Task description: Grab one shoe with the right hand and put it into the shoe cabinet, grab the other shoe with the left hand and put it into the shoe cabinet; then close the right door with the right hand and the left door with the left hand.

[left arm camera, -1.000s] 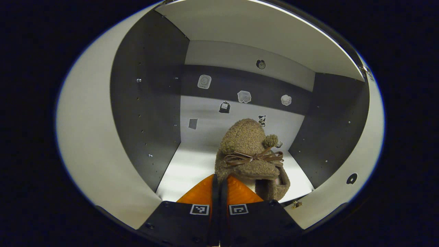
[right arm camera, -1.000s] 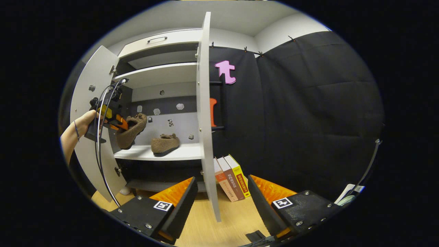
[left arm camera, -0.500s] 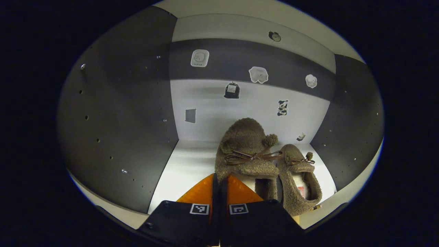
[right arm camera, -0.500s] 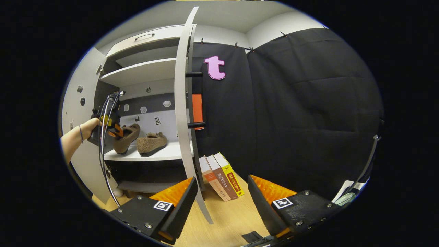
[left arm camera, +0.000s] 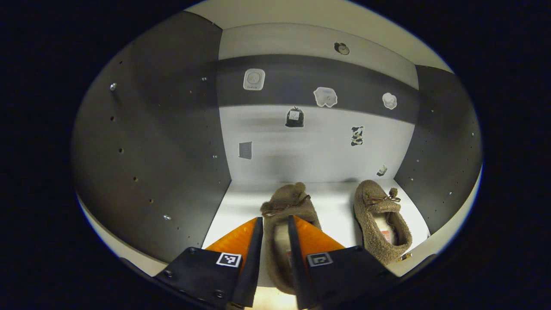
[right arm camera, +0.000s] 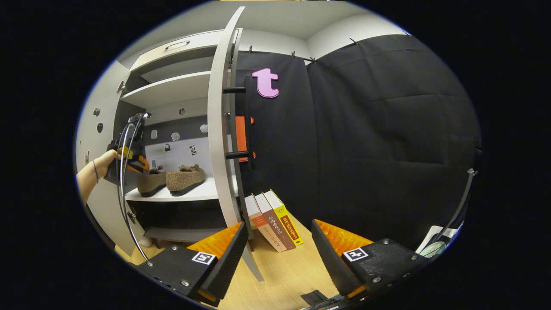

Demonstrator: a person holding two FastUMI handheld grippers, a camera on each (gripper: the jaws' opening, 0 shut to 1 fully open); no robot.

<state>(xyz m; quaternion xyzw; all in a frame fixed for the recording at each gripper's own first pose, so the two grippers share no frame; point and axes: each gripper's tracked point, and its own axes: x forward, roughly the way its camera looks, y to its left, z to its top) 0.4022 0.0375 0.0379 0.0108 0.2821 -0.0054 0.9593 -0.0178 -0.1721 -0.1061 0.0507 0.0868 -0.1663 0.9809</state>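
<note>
Two fuzzy brown shoes lie side by side on the white shelf (left arm camera: pixel 234 206) inside the shoe cabinet. My left gripper (left arm camera: pixel 274 220) is open, and the heel end of the left shoe (left arm camera: pixel 284 202) lies on the shelf between its parted fingers. The other shoe (left arm camera: pixel 381 217) rests to its right, apart from it. In the right gripper view, both shoes (right arm camera: pixel 184 178) sit on the shelf (right arm camera: pixel 196 194), with a hand holding the left gripper (right arm camera: pixel 144 165) at the nearer shoe (right arm camera: pixel 150 181). My right gripper (right arm camera: pixel 280 226) hangs open and holds nothing, outside the cabinet above the wooden floor.
Both cabinet doors stand open: the right door (right arm camera: pixel 218 129) edge-on just ahead of my right gripper, the left door (right arm camera: pixel 92 142) behind the hand. Three books (right arm camera: pixel 271 217) lean by the right door's foot. Dark side walls (left arm camera: pixel 163 142) flank the shelf.
The left gripper has lowered its shoe onto the shelf beside the other one and opened its fingers. The right gripper's view has swung slightly, bringing the right door closer to its middle.
</note>
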